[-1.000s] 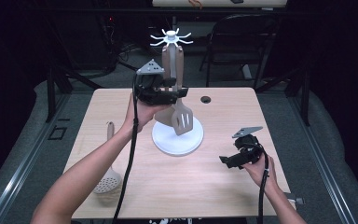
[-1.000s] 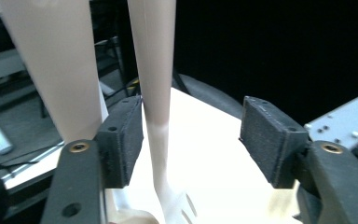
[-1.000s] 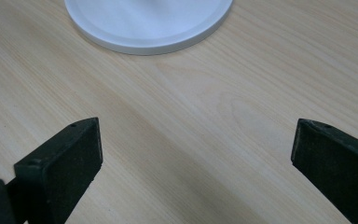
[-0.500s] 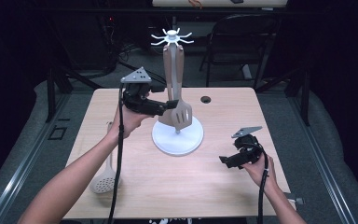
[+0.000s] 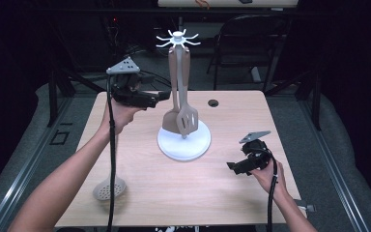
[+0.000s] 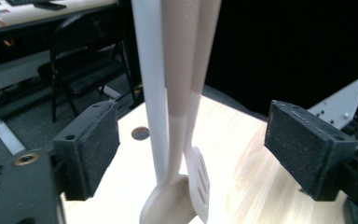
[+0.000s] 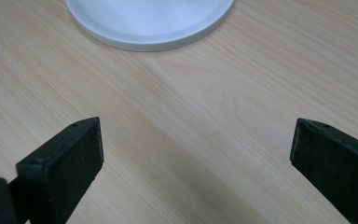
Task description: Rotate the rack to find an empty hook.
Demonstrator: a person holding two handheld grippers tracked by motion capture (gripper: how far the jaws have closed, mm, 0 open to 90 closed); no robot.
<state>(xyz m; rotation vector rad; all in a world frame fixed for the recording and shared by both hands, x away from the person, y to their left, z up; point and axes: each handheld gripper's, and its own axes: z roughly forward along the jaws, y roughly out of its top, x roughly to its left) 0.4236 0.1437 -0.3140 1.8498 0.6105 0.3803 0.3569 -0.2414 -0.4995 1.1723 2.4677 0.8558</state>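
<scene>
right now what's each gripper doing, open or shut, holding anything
Left gripper: open, holding nothing, raised beside the utensils hanging on the stand.
Right gripper: open, holding nothing, low over the table.

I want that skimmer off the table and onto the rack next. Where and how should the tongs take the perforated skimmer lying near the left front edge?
Grip the skimmer by its slim handle, above the round perforated head, which looks too wide and flat. It lies flat, so probably come straight down with the left tongs, jaws astride the handle. The forearm hides much of the handle.
</scene>
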